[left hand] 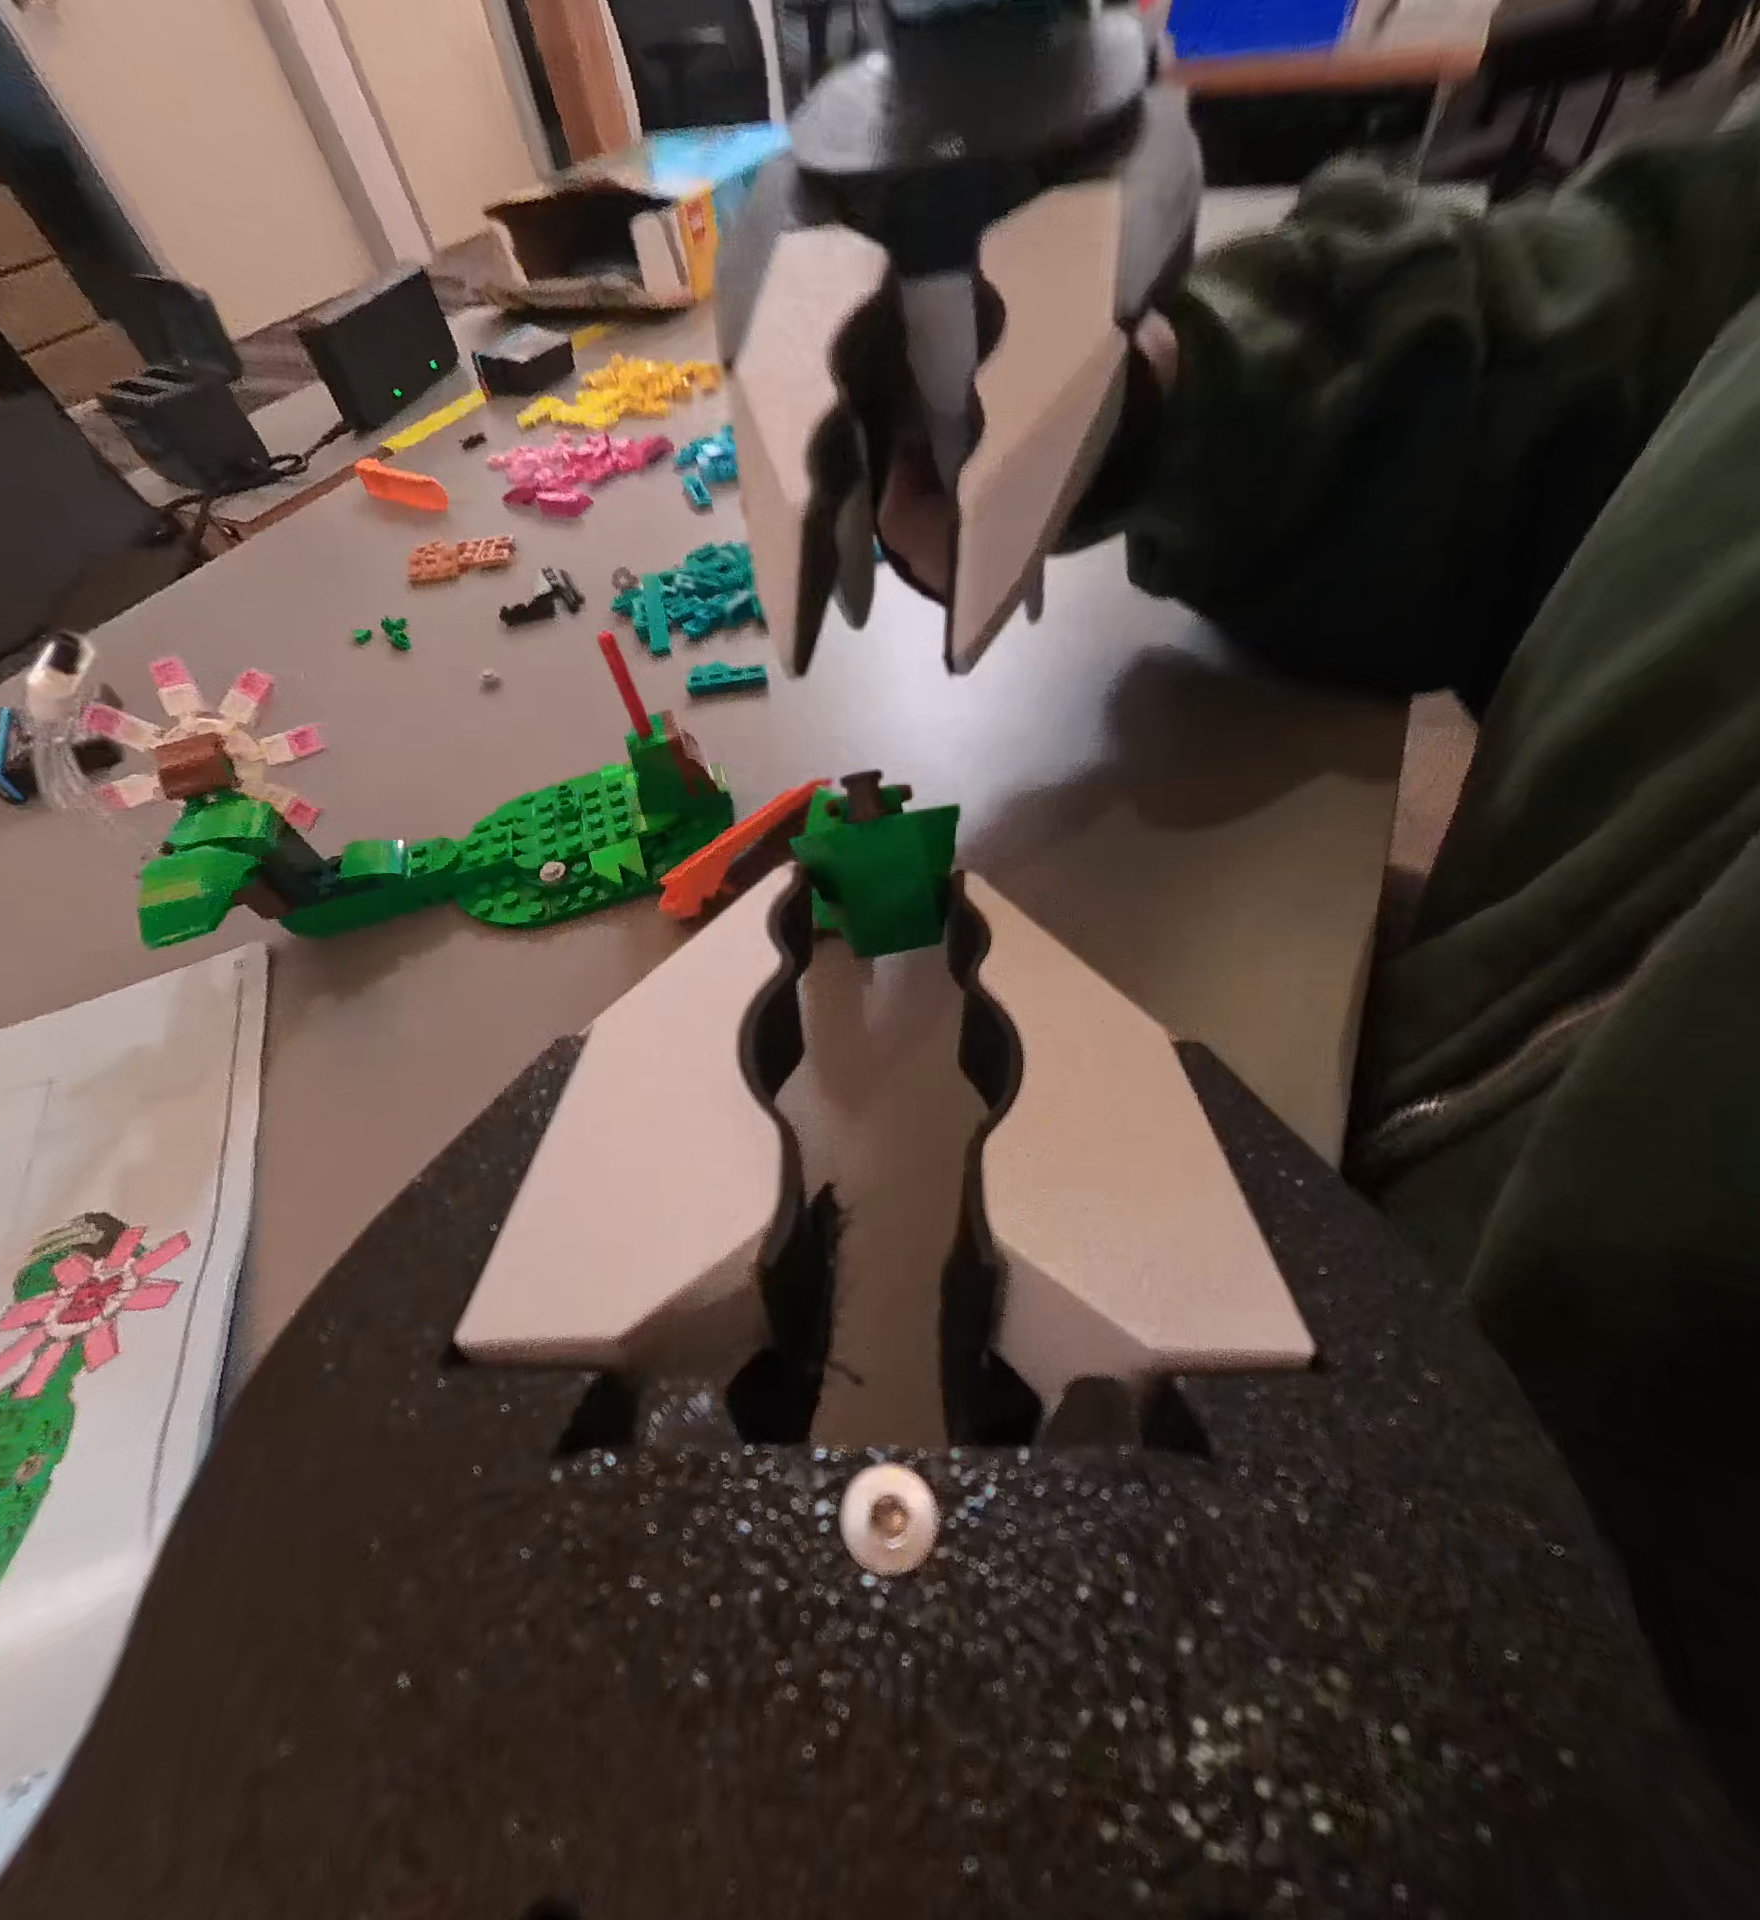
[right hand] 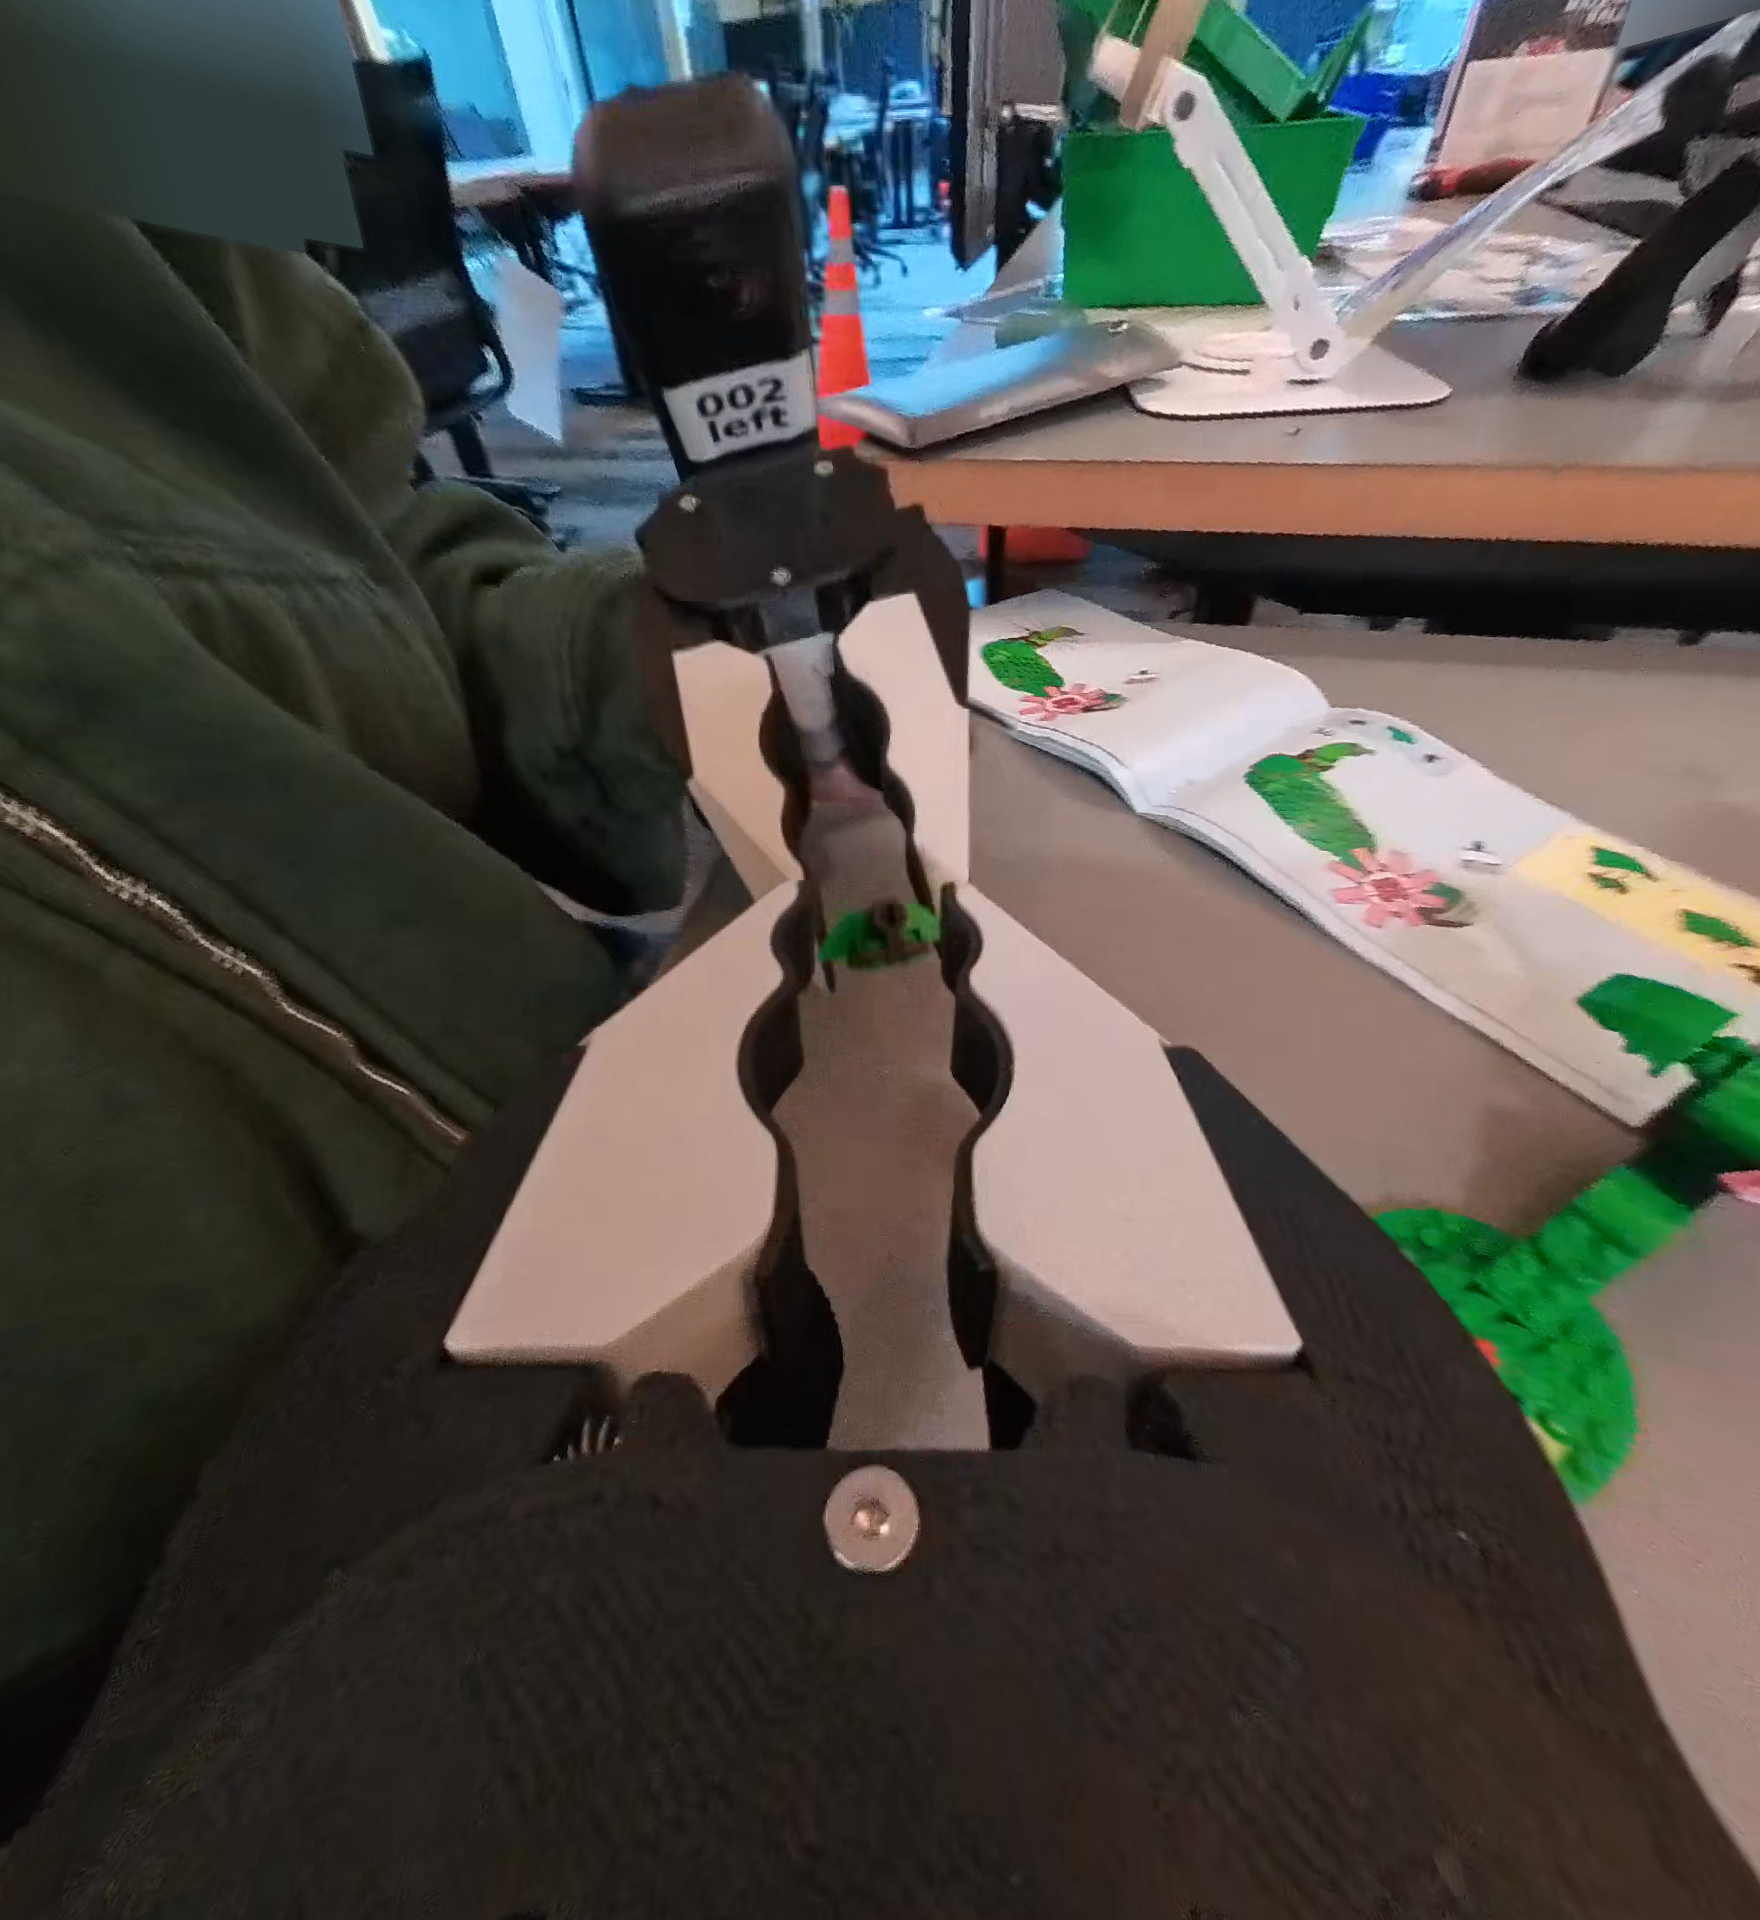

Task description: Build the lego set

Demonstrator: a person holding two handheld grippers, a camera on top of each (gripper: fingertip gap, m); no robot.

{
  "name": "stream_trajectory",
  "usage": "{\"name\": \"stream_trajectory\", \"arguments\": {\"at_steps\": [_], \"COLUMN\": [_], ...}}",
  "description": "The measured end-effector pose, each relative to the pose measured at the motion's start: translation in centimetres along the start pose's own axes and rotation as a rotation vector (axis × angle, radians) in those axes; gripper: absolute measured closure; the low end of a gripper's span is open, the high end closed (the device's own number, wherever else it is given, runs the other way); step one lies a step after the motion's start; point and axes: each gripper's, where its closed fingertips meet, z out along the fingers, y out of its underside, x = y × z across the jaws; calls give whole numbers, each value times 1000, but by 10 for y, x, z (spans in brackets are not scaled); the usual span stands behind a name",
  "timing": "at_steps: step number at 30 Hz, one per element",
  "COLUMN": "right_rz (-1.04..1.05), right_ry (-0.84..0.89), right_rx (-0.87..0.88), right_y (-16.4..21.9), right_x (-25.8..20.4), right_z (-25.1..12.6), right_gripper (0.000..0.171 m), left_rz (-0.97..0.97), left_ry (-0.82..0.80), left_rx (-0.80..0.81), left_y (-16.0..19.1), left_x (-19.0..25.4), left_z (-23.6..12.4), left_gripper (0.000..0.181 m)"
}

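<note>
Left claw (left hand: 876, 894) pinched, right claw (left hand: 876, 655) seemingly parted.

The grey bench (left hand: 1115, 790) stood in a dim office. Behind it rose a pale wall (left hand: 180, 156) and dark boxes (left hand: 382, 348) with green lights. A second wood-edged table (right hand: 1375, 499) stood beyond, an orange traffic cone (right hand: 843, 301) on the floor past it, under bluish light.

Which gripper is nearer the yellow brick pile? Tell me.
Right. The right gripper hangs above the table just before the yellow brick pile; the left gripper, holding a green piece, sits farther back.
</note>
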Motion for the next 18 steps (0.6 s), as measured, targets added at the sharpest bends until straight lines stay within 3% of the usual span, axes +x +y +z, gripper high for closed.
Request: {"name": "stream_trajectory", "arguments": {"at_steps": [4, 9, 18], "right_rz": [8, -4, 140], "right_ry": [-29, -46, -118], "right_rx": [-100, -112, 189], "right_y": [15, 18, -19], "right_x": [-5, -9, -9], "right_z": [8, 8, -2], "right_gripper": [150, 166, 167], "left_rz": [62, 90, 34], "left_ry": [17, 27, 11], "left_rx": [-51, -46, 193], "left_y": [3, 0, -37], "left_x": [9, 13, 9], "left_z": [7, 8, -8], "left_gripper": [158, 158, 158]}}
